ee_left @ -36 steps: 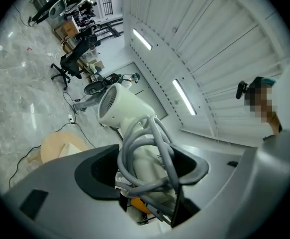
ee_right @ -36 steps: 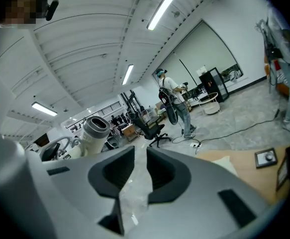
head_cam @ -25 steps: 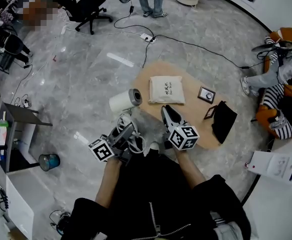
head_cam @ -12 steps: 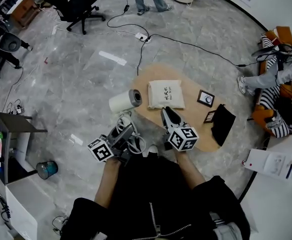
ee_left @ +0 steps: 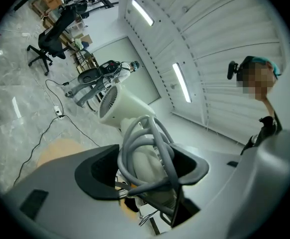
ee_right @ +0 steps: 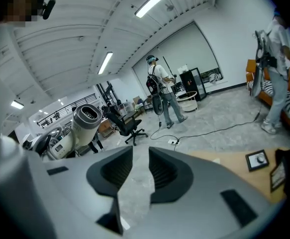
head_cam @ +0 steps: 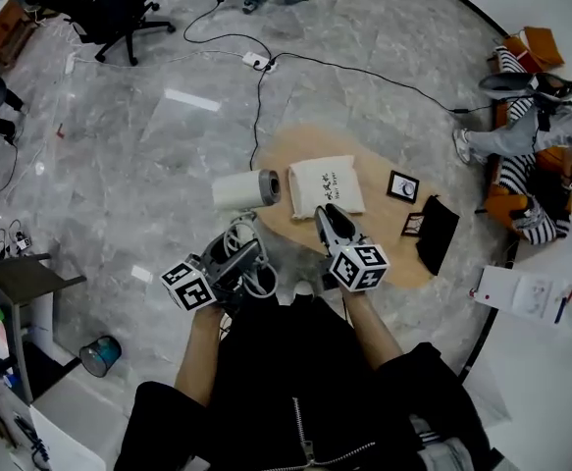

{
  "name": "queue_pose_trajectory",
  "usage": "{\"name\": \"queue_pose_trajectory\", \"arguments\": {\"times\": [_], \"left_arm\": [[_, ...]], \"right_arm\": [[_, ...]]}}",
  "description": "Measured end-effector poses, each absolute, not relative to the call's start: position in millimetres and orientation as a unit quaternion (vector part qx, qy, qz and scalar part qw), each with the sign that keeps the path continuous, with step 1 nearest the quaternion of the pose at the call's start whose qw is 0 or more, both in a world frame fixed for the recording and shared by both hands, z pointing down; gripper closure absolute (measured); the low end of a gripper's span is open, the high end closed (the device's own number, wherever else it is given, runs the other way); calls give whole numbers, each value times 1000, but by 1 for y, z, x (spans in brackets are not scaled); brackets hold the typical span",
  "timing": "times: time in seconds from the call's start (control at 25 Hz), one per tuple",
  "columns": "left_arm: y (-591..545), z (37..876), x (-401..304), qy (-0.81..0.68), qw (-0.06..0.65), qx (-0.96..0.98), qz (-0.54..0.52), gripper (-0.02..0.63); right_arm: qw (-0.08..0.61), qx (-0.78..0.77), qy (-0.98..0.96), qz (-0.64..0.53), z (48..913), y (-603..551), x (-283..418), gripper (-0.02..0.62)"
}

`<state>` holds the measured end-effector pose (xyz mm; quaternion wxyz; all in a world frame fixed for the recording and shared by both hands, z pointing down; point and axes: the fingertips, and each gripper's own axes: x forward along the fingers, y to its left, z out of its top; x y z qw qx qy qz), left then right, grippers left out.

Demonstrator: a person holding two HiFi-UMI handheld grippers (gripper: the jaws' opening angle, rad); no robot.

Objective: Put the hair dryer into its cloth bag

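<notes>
On the low desk (head_cam: 384,238) the cloth bag (head_cam: 325,185) waits. Left fingers (ee_left: 96,176) grip the hair dryer (head_cam: 238,190); right fingers (ee_right: 112,176), empty and just opening, should next spread its mouth.

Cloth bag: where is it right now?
Head view: the cloth bag lies flat on the wooden table, toward its left side, just right of the hair dryer barrel.

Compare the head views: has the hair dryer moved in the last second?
Yes. Against the cloth bag, the hair dryer has moved up the picture and is now level with the bag, off its left edge.
</notes>
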<state>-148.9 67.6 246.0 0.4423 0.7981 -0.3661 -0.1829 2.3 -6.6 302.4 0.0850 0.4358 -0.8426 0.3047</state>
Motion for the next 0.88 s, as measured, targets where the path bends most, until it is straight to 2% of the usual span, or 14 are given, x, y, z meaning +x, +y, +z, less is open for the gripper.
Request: {"name": "queue_pose_trajectory", "arguments": {"times": [0.44,0.88], "left_arm": [[-8,282,-199,-302,470,815,-149,300],[-49,339,-207,-288,492,808,-146,301]], "right_arm": [[140,478,-806,320,357,-46,-29,476],[208,465,-792,336,444,-77,-26,466]]}}
